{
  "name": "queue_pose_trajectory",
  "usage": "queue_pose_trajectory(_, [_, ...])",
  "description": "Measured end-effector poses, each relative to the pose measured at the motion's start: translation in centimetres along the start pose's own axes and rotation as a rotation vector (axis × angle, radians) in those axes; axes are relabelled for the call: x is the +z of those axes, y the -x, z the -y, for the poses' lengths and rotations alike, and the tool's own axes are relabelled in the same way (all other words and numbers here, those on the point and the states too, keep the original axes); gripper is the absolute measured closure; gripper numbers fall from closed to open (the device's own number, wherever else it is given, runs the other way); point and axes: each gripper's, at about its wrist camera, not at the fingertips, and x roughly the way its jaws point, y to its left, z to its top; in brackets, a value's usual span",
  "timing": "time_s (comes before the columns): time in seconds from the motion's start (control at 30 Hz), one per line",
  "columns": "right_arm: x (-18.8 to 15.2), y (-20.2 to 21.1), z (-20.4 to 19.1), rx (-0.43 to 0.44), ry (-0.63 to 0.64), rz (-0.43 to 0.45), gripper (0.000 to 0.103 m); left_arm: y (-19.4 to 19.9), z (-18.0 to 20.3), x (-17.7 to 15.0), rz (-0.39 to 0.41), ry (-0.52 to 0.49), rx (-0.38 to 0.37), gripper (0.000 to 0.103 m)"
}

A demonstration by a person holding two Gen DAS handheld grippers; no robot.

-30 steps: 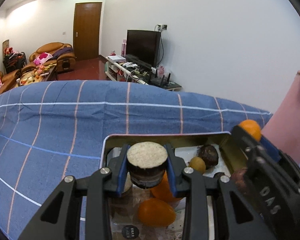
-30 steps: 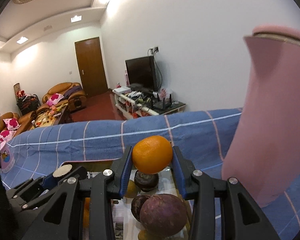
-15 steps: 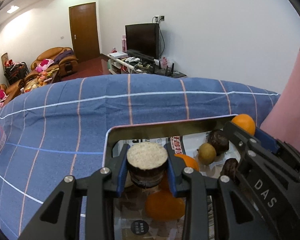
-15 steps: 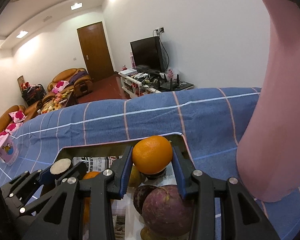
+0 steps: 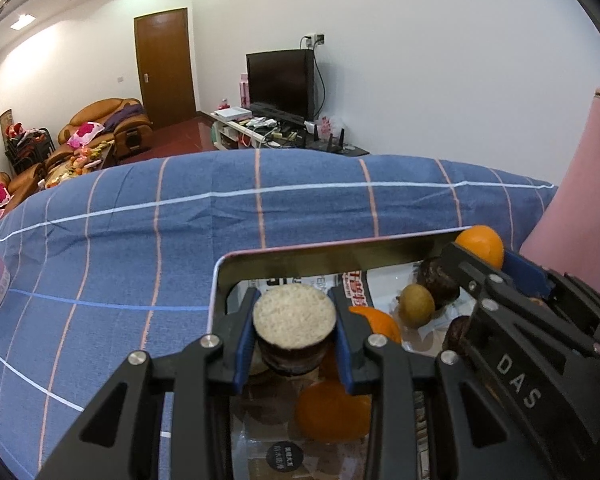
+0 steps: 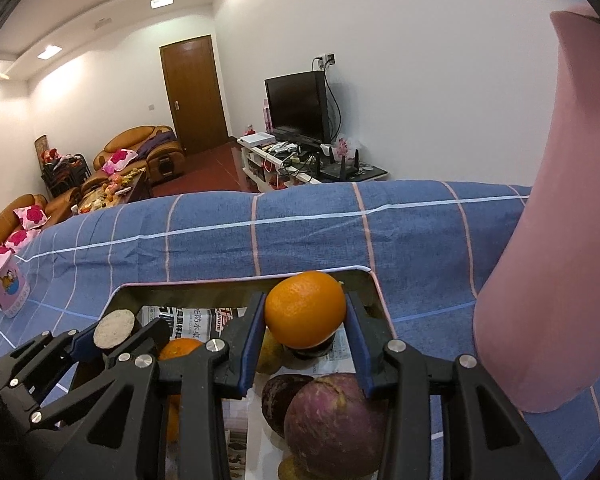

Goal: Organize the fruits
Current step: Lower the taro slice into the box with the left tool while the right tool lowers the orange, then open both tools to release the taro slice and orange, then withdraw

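My left gripper (image 5: pixel 294 336) is shut on a short dark cylinder of fruit with a pale grainy cut top (image 5: pixel 294 314), held over the left end of a metal tray (image 5: pixel 340 258). My right gripper (image 6: pixel 306 330) is shut on an orange (image 6: pixel 305 309), held over the tray's far right corner (image 6: pixel 374 286). The tray is lined with newspaper and holds oranges (image 5: pixel 332 412), a small yellow-brown fruit (image 5: pixel 416 305), dark round fruits (image 5: pixel 436 282) and a large purple fruit (image 6: pixel 334 424). The right gripper also shows in the left wrist view (image 5: pixel 484 258), and the left gripper in the right wrist view (image 6: pixel 114 330).
The tray lies on a blue checked cloth (image 5: pixel 140 248). A tall pink container (image 6: pixel 560 240) stands right of the tray. A pink printed cup (image 6: pixel 6 288) stands at the far left. Beyond the table edge are a TV, sofas and a door.
Both grippers have lowered and tilted down toward the tray, each still holding its fruit. More of the tray's inside and its far rim shows.
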Motion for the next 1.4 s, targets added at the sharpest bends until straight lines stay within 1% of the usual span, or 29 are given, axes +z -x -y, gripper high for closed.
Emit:
queue_pose_trajectory(0.2, [0.1, -0.1, -0.1, 0.024, 0.008, 0.001, 0.06, 0.1, -0.4, -0.1, -0.007, 0.012, 0.007, 0.065])
queue_pose_trajectory(0.3, [0.1, 0.0, 0.0, 0.045, 0.012, 0.005, 0.059, 0.3, -0.2, -0.1, -0.003, -0.008, 0.015, 0.062])
queue_pose_trajectory(0.33, [0.1, -0.1, 0.2, 0.064, 0.009, 0.004, 0.052, 0.6, 0.0, -0.2, 0.003, -0.02, 0.02, 0.058])
queue_pose_trajectory(0.37, [0.1, -0.1, 0.2, 0.094, 0.008, -0.003, 0.042, 0.8, 0.1, -0.3, 0.01, -0.029, 0.034, 0.046])
queue_pose_trajectory(0.4, [0.1, 0.0, 0.1, 0.135, 0.015, -0.009, 0.038, 1.2, 0.3, -0.4, 0.026, -0.039, 0.044, 0.043])
queue_pose_trajectory(0.43, [0.1, 0.0, -0.1, 0.158, 0.022, -0.01, 0.032, 1.5, 0.5, -0.5, 0.035, -0.047, 0.038, 0.038])
queue_pose_trajectory(0.47, [0.0, 0.0, -0.3, 0.173, 0.029, -0.012, 0.027, 1.6, 0.6, -0.6, 0.04, -0.058, 0.044, 0.036])
queue_pose_trajectory(0.5, [-0.1, 0.1, -0.5, 0.192, 0.036, -0.013, 0.027, 1.9, 0.9, -0.7, 0.047, -0.073, 0.057, 0.036])
queue_pose_trajectory(0.53, [-0.1, 0.2, -0.6, 0.205, 0.032, -0.015, 0.026, 2.1, 1.0, -0.8, 0.053, -0.085, 0.079, 0.03])
queue_pose_trajectory(0.57, [-0.2, 0.2, -0.5, 0.216, 0.025, -0.02, 0.026, 2.2, 1.1, -0.8, 0.059, -0.087, 0.105, 0.017])
queue_pose_trajectory(0.6, [-0.3, 0.3, -0.5, 0.211, 0.02, -0.018, 0.026, 2.5, 1.0, -0.8, 0.068, -0.082, 0.129, 0.012])
queue_pose_trajectory(0.63, [-0.4, 0.5, -0.4, 0.21, 0.015, -0.012, 0.026, 2.7, 0.8, -0.8, 0.072, -0.075, 0.129, 0.002])
queue_pose_trajectory(0.67, [-0.6, 0.6, -0.3, 0.215, 0.007, -0.005, 0.026, 3.0, 0.6, -0.8, 0.075, -0.064, 0.111, 0.0])
queue_pose_trajectory(0.77, [-1.0, 1.3, 0.7, 0.23, -0.058, 0.018, 0.026, 3.4, 0.1, -1.0, 0.07, -0.043, 0.073, 0.0])
queue_pose_trajectory(0.87, [-1.0, 2.4, 1.4, 0.186, -0.106, 0.075, 0.026, 3.1, 0.2, -1.3, 0.048, -0.043, 0.065, 0.0])
queue_pose_trajectory(0.9, [-1.0, 2.9, 1.6, 0.16, -0.111, 0.101, 0.026, 3.2, 0.1, -1.4, 0.043, -0.036, 0.064, 0.0])
queue_pose_trajectory(0.93, [-1.0, 3.4, 1.7, 0.116, -0.116, 0.132, 0.026, 3.2, 0.0, -1.3, 0.049, -0.028, 0.063, 0.0])
queue_pose_trajectory(1.0, [-1.1, 4.2, 1.8, 0.044, -0.119, 0.181, 0.026, 3.7, -0.3, -1.2, 0.077, -0.007, 0.063, 0.0])
queue_pose_trajectory(1.1, [-1.3, 4.7, 1.8, -0.008, -0.124, 0.218, 0.026, 4.2, -0.6, -1.3, 0.103, 0.011, 0.08, 0.0])
queue_pose_trajectory(1.23, [-1.5, 5.3, 1.3, -0.03, -0.105, 0.252, 0.026, 4.5, -0.9, -1.6, 0.105, 0.017, 0.092, 0.0])
queue_pose_trajectory(1.3, [-1.9, 6.0, 1.2, -0.038, -0.093, 0.274, 0.026, 5.0, -1.0, -1.8, 0.122, 0.018, 0.096, 0.0])
queue_pose_trajectory(1.4, [-2.5, 6.9, 0.7, -0.05, -0.079, 0.285, 0.026, 6.0, -1.1, -2.2, 0.154, 0.017, 0.107, 0.0])
